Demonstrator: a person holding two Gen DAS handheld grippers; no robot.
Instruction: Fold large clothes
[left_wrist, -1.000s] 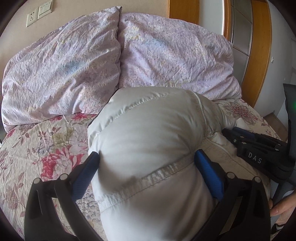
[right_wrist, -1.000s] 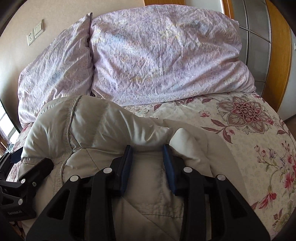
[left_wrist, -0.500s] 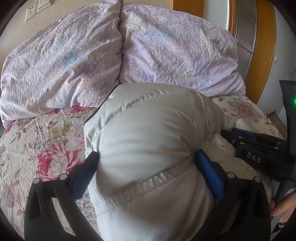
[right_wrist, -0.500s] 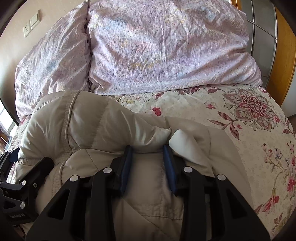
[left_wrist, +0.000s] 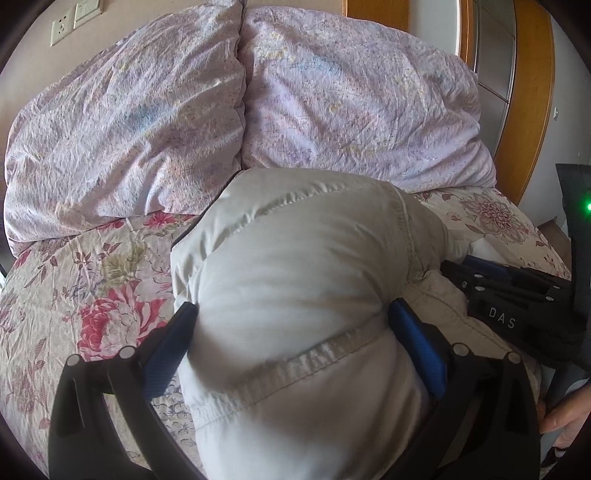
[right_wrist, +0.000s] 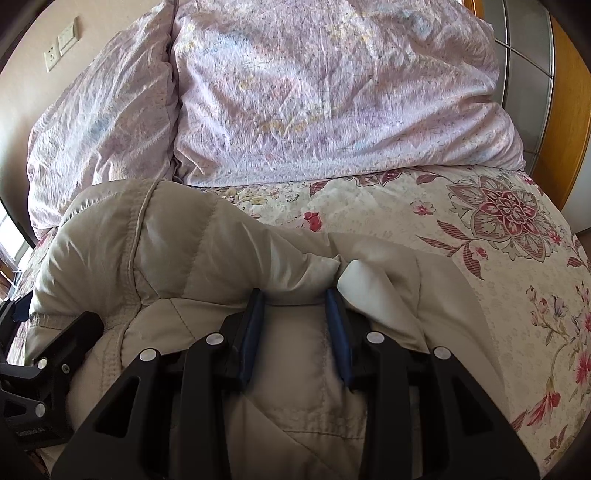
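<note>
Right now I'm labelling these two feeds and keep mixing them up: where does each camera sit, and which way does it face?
Left wrist view: on the left claw, facing the lilac crumpled pillows; its blue pads squeeze the puffy beige quilted jacket; a hand shows at right.
Right wrist view: on the right claw, facing the same way, pinching a jacket fold; no hand shows.
Shared: jacket, pillows, floral bedspread, each other's claw.

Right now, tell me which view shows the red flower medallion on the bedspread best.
The right wrist view: the medallion lies whole and sharp on the bedspread, right of the jacket. The left wrist view shows it only small and pale near the right edge, below the pillow.
</note>
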